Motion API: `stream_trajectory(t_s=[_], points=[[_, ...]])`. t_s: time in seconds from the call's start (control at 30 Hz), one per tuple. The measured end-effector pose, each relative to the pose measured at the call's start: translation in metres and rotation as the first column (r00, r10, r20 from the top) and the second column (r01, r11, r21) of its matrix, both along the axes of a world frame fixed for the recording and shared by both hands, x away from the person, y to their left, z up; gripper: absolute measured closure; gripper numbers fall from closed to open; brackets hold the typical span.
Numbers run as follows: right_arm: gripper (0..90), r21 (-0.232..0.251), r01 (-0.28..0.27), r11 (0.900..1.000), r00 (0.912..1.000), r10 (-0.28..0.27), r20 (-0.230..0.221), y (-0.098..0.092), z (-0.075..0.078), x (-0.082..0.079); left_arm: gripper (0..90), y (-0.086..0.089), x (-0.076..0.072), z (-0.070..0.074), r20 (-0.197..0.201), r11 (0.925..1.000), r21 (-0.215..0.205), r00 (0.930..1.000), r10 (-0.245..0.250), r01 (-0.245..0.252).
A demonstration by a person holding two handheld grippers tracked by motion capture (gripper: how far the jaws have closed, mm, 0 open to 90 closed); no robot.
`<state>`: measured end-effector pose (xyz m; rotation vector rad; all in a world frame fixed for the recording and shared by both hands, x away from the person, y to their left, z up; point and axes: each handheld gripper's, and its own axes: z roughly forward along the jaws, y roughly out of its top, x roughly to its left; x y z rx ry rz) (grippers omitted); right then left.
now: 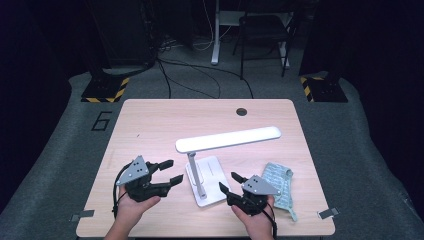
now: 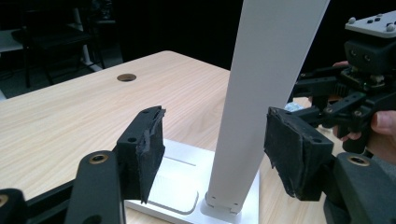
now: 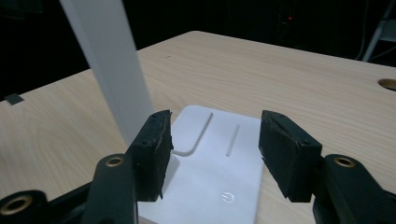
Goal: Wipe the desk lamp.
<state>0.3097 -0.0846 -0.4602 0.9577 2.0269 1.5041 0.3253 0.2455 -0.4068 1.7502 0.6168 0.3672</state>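
Slim white plastic desk lamp (image 1: 205,172) between left gripper (image 1: 169,171) and right gripper (image 1: 231,183), both jaws wide, knitted pale-green cloth (image 1: 278,186) beside right gripper, light wooden table (image 1: 150,125)

A dark numeral 6 (image 1: 102,120) is marked on the grey floor covering (image 1: 60,150) just beside the far left corner of the wooden table (image 1: 150,120). On the white base of the desk lamp (image 3: 219,163), a small power symbol (image 3: 227,197), a circle with a short stroke at its top, sits near the front edge in the right gripper view. No other text, brand or label can be read.
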Motion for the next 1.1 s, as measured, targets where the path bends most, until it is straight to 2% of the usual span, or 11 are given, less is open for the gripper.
stream_trajectory(t_s=[0.17, 0.27, 0.37, 0.5, 0.57, 0.6, 0.67, 0.7, 0.8, 0.97, 1.1], points=[[45.0, 0.005, -0.07, 0.998, 0.9975, 0.07, 0.008, 0.02, 0.003, -0.001, 36.5, 0.006, -0.001, 0.003, 0.007, 0.9998, -0.019, 1.0, 0.003, -0.003], [43.8, 0.023, -0.102, 0.995, 0.9948, 0.102, -0.003, 0.032, 0.003, -0.001, 36.5, 0.009, -0.001, 0.004, 0.011, 0.9994, -0.03, 0.9998, 0.014, -0.014], [43.8, 0.018, -0.136, 0.991, 0.9907, 0.136, 0.0, 0.043, 0.003, 0.001, 36.5, 0.011, -0.001, 0.003, 0.007, 0.9997, -0.017, 0.9998, 0.016, -0.016], [45.3, -0.003, -0.136, 0.991, 0.9906, 0.136, 0.005, 0.058, 0.005, 0.005, 36.5, 0.01, 0.0, 0.002, 0.009, 0.9995, -0.009, 0.9995, 0.03, -0.03], [47.1, 0.017, -0.141, 0.99, 0.99, 0.141, 0.0, 0.063, 0.005, 0.007, 36.5, 0.01, 0.0, 0.002, 0.009, 0.9995, -0.01, 0.9995, 0.029, -0.029], [48.4, -0.002, -0.144, 0.99, 0.9896, 0.144, -0.003, 0.065, 0.005, 0.009, 36.5, 0.01, 0.0, 0.002, 0.009, 0.9996, -0.012, 0.9996, 0.027, -0.027], [52.8, 0.014, -0.153, 0.988, 0.9882, 0.153, 0.004, 0.071, 0.006, 0.012, 36.5, 0.01, 0.0, 0.003, 0.008, 0.9995, -0.014, 0.9996, 0.028, -0.027], [54.2, -0.005, -0.151, 0.989, 0.9885, 0.151, 0.007, 0.072, 0.005, 0.013, 36.5, 0.01, 0.0, 0.003, 0.007, 0.9996, -0.015, 0.9997, 0.025, -0.025], [58.6, -0.011, -0.156, 0.988, 0.9878, 0.156, 0.01, 0.079, 0.006, 0.016, 36.6, 0.011, -0.001, 0.003, 0.009, 0.9996, -0.012, 0.9996, 0.026, -0.025], [62.5, -0.02, -0.145, 0.989, 0.9894, 0.145, 0.005, 0.083, 0.008, 0.019, 36.7, 0.013, 0.0, 0.003, 0.006, 0.9995, -0.016, 0.9996, 0.029, -0.029], [63.8, -0.052, -0.152, 0.987, 0.9882, 0.153, 0.015, 0.084, 0.01, 0.019, 36.9, 0.014, 0.0, 0.003, 0.006, 0.9992, -0.02, 0.9994, 0.034, -0.034]])
